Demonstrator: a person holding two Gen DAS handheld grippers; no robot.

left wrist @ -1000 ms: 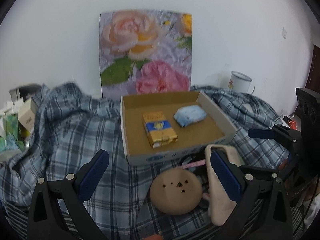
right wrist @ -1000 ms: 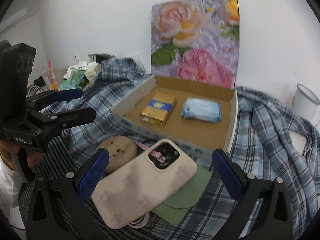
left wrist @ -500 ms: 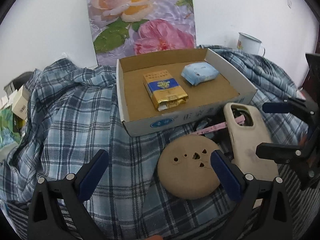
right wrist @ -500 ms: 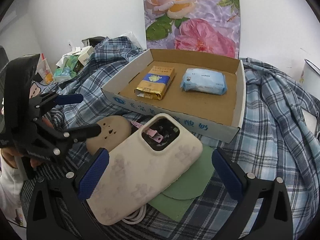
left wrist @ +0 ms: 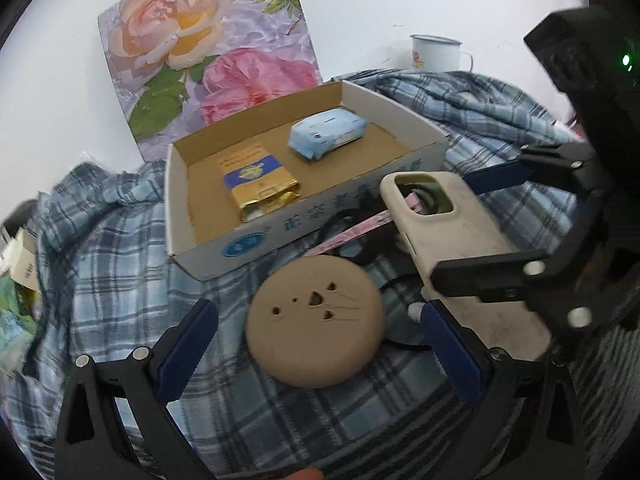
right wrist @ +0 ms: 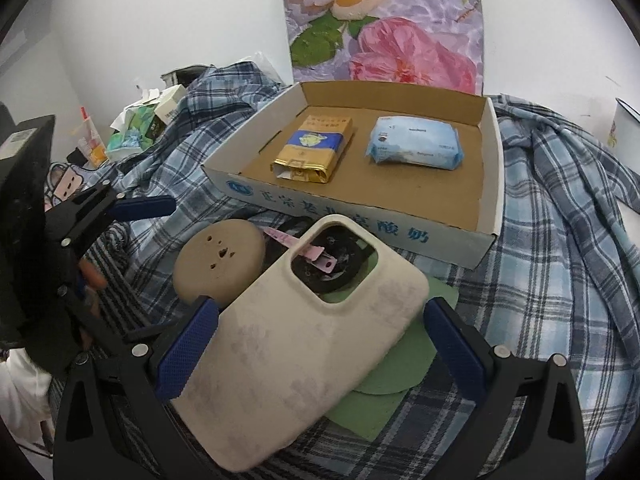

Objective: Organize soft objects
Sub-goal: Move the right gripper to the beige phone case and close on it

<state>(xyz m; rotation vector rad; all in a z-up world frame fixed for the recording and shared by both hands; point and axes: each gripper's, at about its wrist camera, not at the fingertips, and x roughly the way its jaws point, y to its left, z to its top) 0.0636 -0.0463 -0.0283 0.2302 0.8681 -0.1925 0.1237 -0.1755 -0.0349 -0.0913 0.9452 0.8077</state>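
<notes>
Currently the phone case (right wrist: 312,344) lies flat on the checked cloth (right wrist: 560,264) just in front of the cardboard box (right wrist: 491,168), its camera cutout turned toward the box wall. The right gripper (right wrist: 316,340) straddles it with jaws spread wide, one blue pad at each long edge and neither pressing in; this placement suits a squeeze across the case's narrow width. The case overlaps a green sheet (right wrist: 400,364), a pink strip (right wrist: 304,246) and something dark that shows through the cutout, so a lift is likely to disturb them.

Left of the case, also in front of the box, sits the round tan pad (left wrist: 316,322). The left gripper (left wrist: 316,336) brackets it with jaws equally wide apart and no contact visible, apparently staged for a parallel pick.

Inside the box, a gold packet (right wrist: 314,148) and a blue tissue pack (right wrist: 416,146) lie side by side, leaving bare floor toward the front wall. That layout indicates the box is the collecting place and has room for both remaining items.

Behind the box a flower print (right wrist: 384,20) stands against the wall.
</notes>
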